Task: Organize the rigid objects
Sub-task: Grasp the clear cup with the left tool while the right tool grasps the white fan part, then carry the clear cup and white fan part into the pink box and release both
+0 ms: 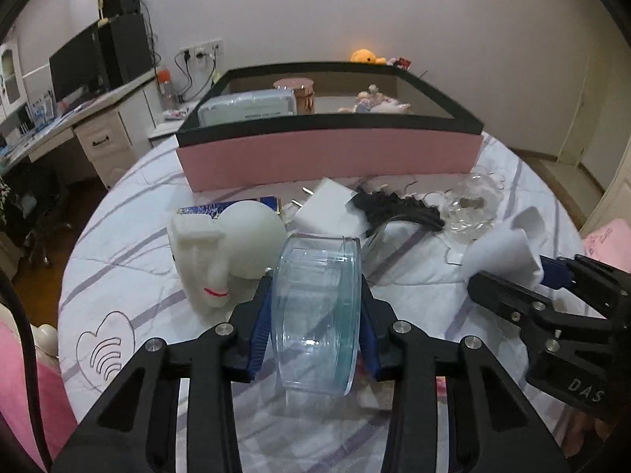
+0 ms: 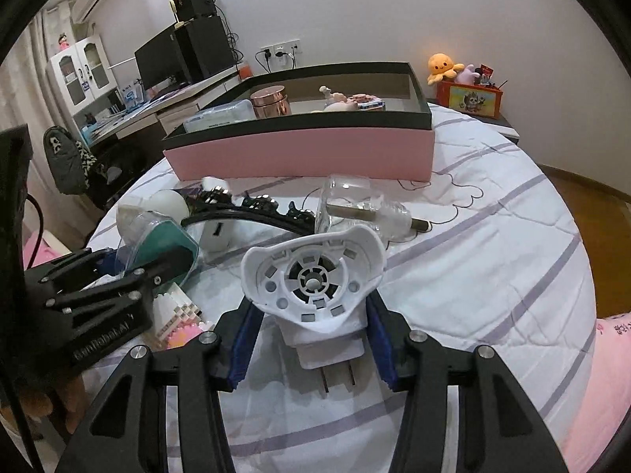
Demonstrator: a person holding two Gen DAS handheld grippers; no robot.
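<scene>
My left gripper (image 1: 315, 307) is shut on a clear round plastic case (image 1: 317, 311), held on edge above the bed; it also shows in the right wrist view (image 2: 157, 244). My right gripper (image 2: 311, 315) is shut on a white plug-in device (image 2: 313, 280) with two metal prongs at its base; in the left wrist view the gripper (image 1: 540, 276) holds the device (image 1: 504, 252) at right. The pink box with a black rim (image 1: 327, 153) (image 2: 299, 149) stands ahead and holds a copper tin (image 2: 270, 101), a clear packet (image 2: 221, 116) and figurines (image 2: 339, 100).
On the striped bedsheet lie a white head figure with a ball (image 1: 221, 252), a black studded headband (image 2: 252, 209), a glass bottle (image 2: 355, 209), a white charger (image 1: 331, 209) and toy blocks (image 2: 177, 315). A desk with a monitor (image 2: 165, 59) stands at left.
</scene>
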